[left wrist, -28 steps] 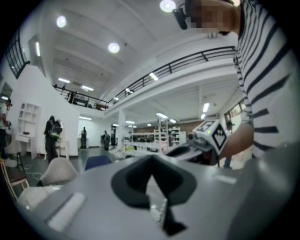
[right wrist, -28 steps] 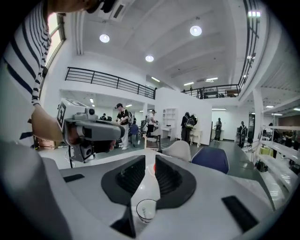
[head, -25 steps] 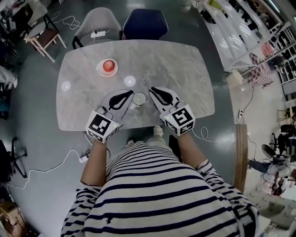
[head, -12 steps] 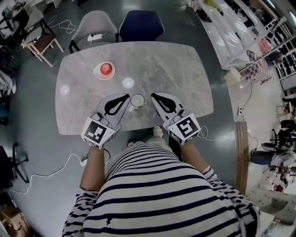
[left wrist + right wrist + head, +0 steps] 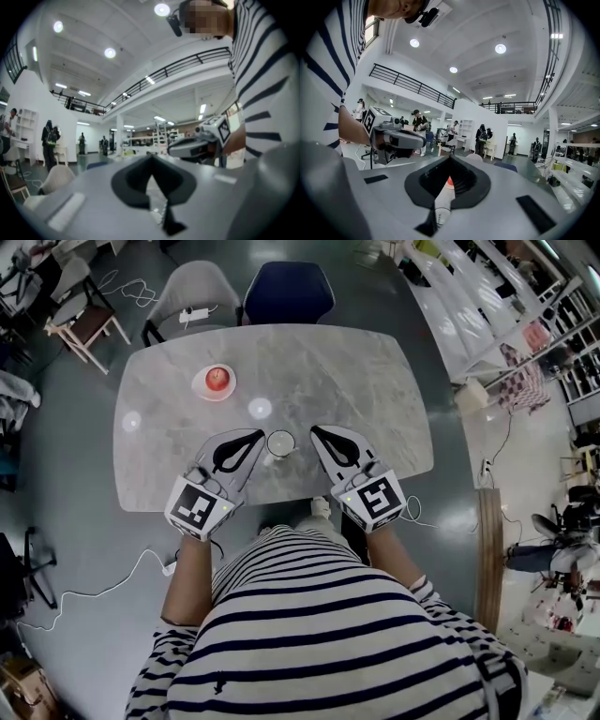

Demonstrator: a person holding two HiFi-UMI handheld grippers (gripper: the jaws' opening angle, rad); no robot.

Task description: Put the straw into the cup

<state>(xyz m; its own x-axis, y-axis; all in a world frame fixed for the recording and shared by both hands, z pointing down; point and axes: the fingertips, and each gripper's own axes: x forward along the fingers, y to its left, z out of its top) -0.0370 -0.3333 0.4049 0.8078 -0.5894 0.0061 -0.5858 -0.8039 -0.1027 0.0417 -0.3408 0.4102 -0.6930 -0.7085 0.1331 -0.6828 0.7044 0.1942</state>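
The white cup [image 5: 281, 442] stands upright near the table's front edge, between my two grippers. My right gripper [image 5: 317, 431] is just right of the cup. Its jaws have just been closing and are now shut on the straw [image 5: 442, 201], a slim white piece with a reddish far end that lies in the slit between them. My left gripper [image 5: 255, 435] sits close beside the cup's left side, its jaws shut with nothing visible between them. The straw cannot be made out in the head view. Neither gripper view shows the cup.
The marble table [image 5: 356, 371] carries a red fruit on a small plate [image 5: 215, 380] at the back left. A grey chair [image 5: 192, 287] and a blue chair [image 5: 289, 287] stand behind it. Cables lie on the floor at the left.
The right gripper's jaws have drawn together and it has shifted slightly back toward me. The left gripper and the cup stay where they were.
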